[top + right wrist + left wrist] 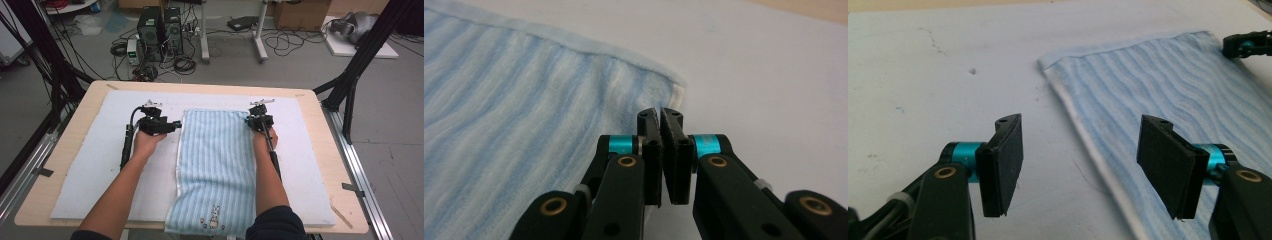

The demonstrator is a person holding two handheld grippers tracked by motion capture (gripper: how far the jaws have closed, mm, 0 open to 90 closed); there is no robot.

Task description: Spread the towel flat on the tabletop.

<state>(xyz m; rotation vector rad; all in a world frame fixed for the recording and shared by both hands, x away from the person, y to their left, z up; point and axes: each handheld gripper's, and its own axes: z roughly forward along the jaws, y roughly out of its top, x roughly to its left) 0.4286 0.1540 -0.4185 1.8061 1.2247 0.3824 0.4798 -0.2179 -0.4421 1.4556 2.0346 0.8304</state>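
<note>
Its near end cut off at the bench (65, 150) edge, a striped towel (215, 165) lies flat; the right gripper (663, 120) is clamped at its far corner, the left gripper (1078, 170) gapes empty beside it.

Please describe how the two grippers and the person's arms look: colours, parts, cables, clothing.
Both the left gripper and the right gripper are black, with flat rectangular pads, turquoise metal collars and brass-coloured pivot pins. In the high view a black cable trails from the left one. The sleeves are dark and pushed up, leaving the forearms bare.
</note>
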